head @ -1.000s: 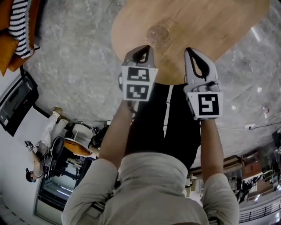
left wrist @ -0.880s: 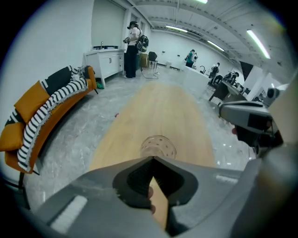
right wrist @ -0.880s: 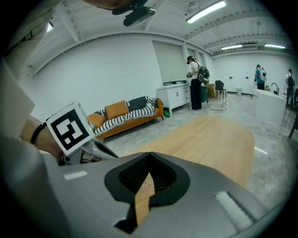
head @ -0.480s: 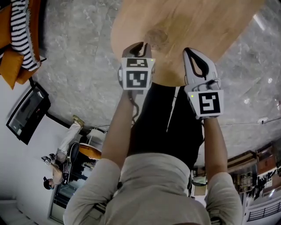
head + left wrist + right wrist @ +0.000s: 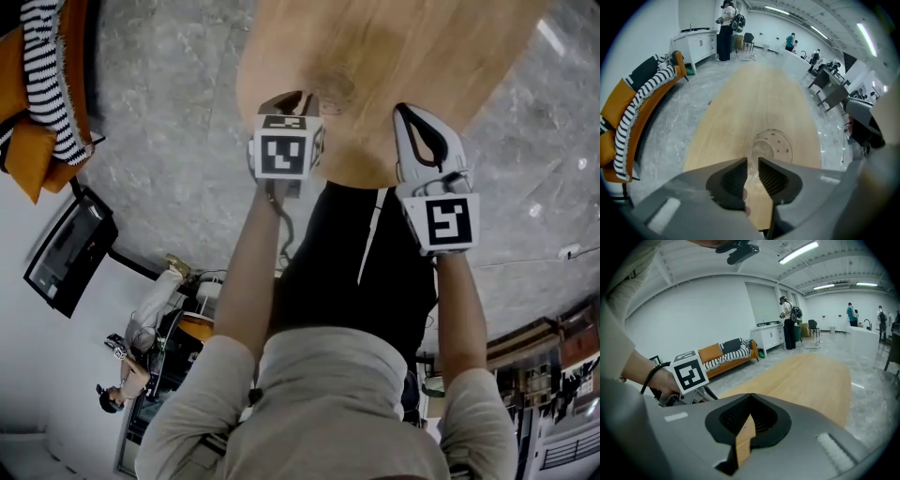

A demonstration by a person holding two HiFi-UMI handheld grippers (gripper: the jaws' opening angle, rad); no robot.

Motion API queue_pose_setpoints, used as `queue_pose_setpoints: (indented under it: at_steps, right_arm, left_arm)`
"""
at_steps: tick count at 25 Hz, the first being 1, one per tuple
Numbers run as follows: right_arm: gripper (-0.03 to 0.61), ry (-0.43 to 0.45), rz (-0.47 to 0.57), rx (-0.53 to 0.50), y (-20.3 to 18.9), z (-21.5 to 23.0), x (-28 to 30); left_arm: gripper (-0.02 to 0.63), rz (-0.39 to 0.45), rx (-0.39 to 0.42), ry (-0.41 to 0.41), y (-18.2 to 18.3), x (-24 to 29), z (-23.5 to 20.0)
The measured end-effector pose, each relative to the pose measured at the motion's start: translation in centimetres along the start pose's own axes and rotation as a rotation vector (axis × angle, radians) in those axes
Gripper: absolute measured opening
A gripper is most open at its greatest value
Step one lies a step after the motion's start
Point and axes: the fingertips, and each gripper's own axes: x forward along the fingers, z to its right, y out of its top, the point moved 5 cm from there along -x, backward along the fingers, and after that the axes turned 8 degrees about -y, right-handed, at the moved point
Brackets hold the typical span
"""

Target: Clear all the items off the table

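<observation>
A clear round cup (image 5: 335,89) (image 5: 776,147) stands near the front edge of the oval wooden table (image 5: 422,56) (image 5: 754,103). My left gripper (image 5: 302,97) (image 5: 752,161) is at the cup's near left side. Its jaws stand a thin gap apart, with the cup's clear rim in that gap. My right gripper (image 5: 417,117) (image 5: 750,397) hovers over the table's front edge, to the right of the cup and apart from it. Its jaws are shut with nothing between them. No other item shows on the table (image 5: 811,376).
An orange sofa with a striped blanket (image 5: 42,84) (image 5: 633,117) (image 5: 726,355) stands to the left across grey marble floor. A dark screen (image 5: 66,253) sits at lower left. People stand by a white counter (image 5: 725,28) beyond the table's far end.
My left gripper has moved forward onto the table and reached the clear cup's rim. The right gripper has stayed about where it was.
</observation>
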Motion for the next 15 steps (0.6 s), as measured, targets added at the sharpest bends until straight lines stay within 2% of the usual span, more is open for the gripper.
queue_pose_setpoints:
  at_steps: [15]
  right_arm:
    - [0.006,-0.019,-0.019,0.021,-1.3,0.8,1.1]
  left_arm:
    - [0.081,-0.039,0.0,-0.003,0.6,2.0,-0.3]
